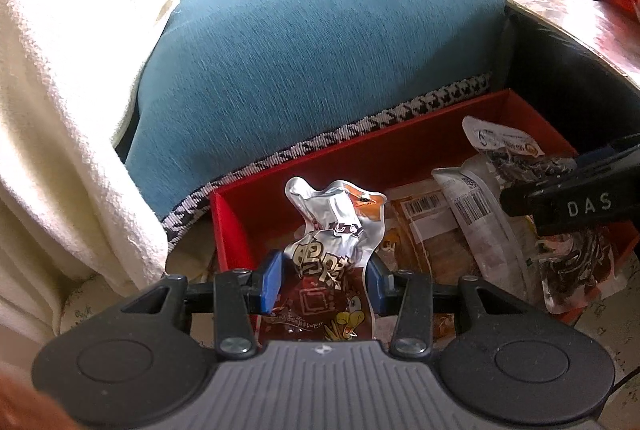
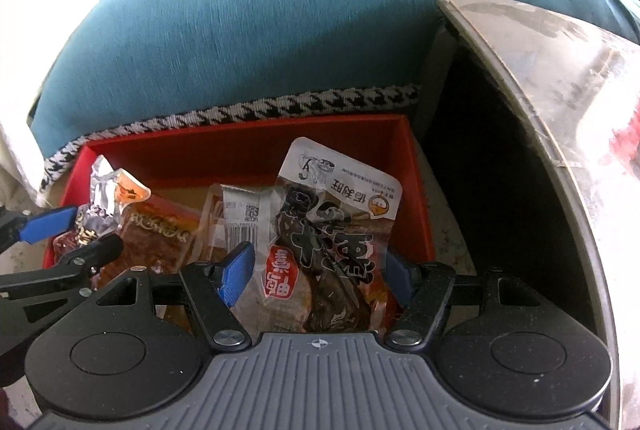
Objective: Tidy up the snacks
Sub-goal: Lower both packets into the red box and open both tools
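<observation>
Snack packets fill the red box [image 1: 256, 214] on the floor, just beside the teal sofa [image 1: 320, 50]. My left gripper [image 1: 324, 280] pinches a crumpled silver-and-brown pouch [image 1: 328, 250] over the box's near left corner. My right gripper [image 2: 320, 270] stands wider, its blue pads clamping a clear packet [image 2: 340, 222] of dark food at the box's right end, beside a side table [image 2: 560, 90].

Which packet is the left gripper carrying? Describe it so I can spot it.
Find the red box at the foot of the teal sofa cover. At its left end, the left gripper grips a crumpled silver foil packet, brown lower down with a yellow cartoon; its neighbours are clear or orange.
</observation>
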A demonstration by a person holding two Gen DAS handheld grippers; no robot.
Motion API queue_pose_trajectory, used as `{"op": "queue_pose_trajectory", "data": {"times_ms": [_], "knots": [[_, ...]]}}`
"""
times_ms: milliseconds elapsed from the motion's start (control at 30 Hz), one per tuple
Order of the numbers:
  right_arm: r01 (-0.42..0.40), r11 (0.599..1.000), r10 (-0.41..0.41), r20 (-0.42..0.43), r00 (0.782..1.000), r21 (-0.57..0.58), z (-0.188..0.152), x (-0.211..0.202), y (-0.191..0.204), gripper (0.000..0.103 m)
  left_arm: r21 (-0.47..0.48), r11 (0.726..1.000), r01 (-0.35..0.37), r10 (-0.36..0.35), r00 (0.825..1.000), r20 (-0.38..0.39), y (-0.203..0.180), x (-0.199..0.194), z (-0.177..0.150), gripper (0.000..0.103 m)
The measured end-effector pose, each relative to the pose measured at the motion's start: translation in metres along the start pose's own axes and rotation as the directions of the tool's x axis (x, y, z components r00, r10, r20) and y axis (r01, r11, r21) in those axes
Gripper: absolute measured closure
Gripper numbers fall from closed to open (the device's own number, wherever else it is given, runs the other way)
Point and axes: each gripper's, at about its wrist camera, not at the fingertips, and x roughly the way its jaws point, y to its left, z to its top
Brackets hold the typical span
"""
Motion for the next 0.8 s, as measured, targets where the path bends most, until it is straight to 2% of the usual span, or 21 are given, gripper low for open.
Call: {"op": "queue_pose_trajectory", "data": {"times_ms": [567, 700, 800], "knots": [[-0.005, 1.000, 0.005, -0.019, 1.000, -0.020, 0.0001, 0.0059, 0.0013, 0.025, 0.003, 1.000, -0.017, 0.017, 1.000, -0.024, -0.0027, 0.0081, -0.0024, 0.065], [-0.032, 0.999, 0.032, -0.019, 0.999, -0.016, 0.0008, 0.0038, 0.0010, 0.022, 0.011, 1.000, -0.029, 0.029, 1.000, -0.004, -0.0035, 0.0032, -0.0004, 0.050], [-0.046, 0.999, 0.046, -0.020, 0.999, -0.019, 0.0009, 0.0019, 0.0033, 0.020, 0.018, 0.999, -0.040, 0.040, 0.999, 0.005, -0.0047, -0.0002, 0.0004, 0.048]]}}
